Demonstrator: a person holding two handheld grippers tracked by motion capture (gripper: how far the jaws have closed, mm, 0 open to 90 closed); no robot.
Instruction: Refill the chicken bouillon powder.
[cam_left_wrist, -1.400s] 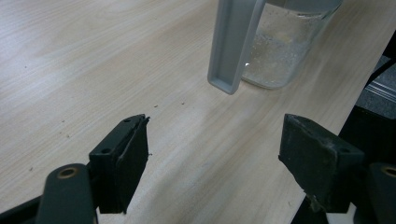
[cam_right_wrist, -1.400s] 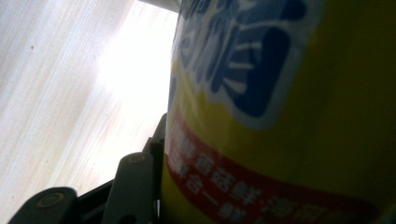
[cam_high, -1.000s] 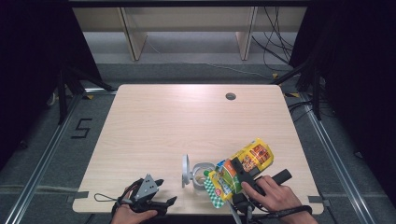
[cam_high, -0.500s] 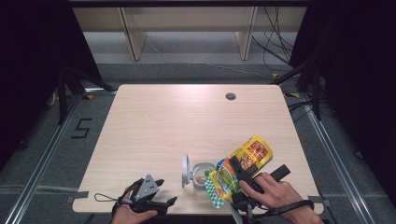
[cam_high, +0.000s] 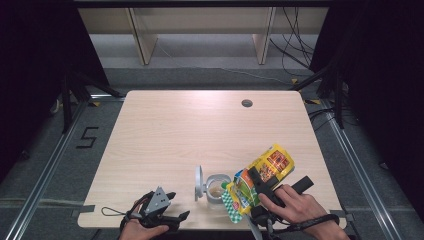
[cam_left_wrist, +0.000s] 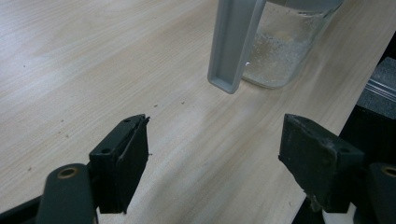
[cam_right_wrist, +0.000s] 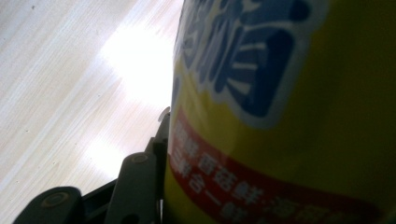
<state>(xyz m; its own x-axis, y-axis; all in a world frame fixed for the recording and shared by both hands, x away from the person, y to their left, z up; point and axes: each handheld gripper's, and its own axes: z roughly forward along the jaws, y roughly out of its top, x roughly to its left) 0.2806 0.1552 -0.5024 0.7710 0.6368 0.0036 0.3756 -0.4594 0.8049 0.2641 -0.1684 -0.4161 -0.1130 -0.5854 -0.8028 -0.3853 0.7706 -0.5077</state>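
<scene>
While the tabletop lay mostly bare, the work sat at the lower middle of the high view. There the right gripper held a yellow bag tilted over the clear jar, probably so its contents could pour in; its fingers pinched the bag. The jar's lid stood propped open at its left. At lower left, the left gripper rested idle, its fingers spread on nothing.
</scene>
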